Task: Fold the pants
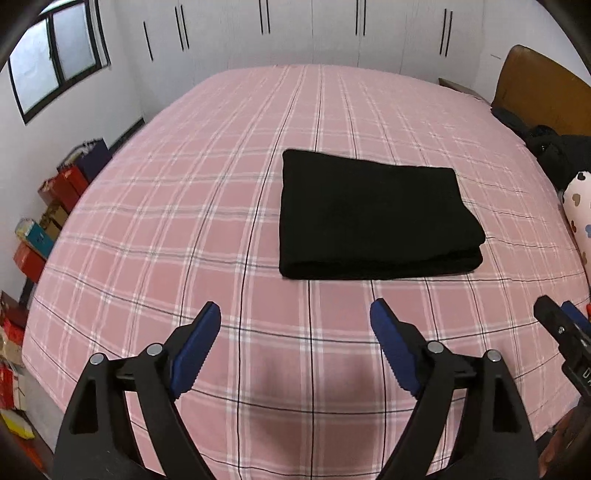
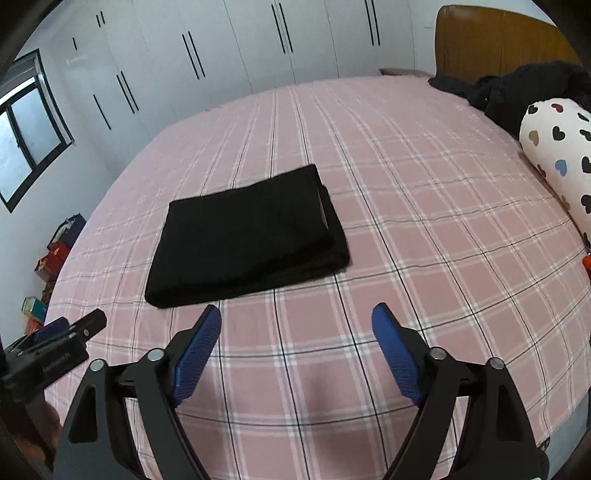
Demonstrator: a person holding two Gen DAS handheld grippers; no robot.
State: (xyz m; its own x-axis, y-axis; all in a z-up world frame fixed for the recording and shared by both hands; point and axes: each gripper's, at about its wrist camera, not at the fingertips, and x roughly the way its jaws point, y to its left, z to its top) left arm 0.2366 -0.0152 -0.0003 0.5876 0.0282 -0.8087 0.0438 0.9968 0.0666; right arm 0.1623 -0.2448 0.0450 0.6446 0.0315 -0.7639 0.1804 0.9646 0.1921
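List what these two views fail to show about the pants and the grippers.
- Pants: all black, so layer count and inner folds are unreadable in both views.
- Underside of pants: hidden against the bed.
- Right gripper: cut off by the left view's right edge.
- Left gripper: only partly visible at the right view's left edge.
- Hands: outside both views.

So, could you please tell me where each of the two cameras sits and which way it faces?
Left wrist: on the left gripper, jaws open, tilted down over the pink plaid bed toward the folded black pants; the right gripper's tip shows at right.
Right wrist: on the right gripper, open, same downward tilt; pants ahead-left.
Shared: bed, pants, wardrobes, window.
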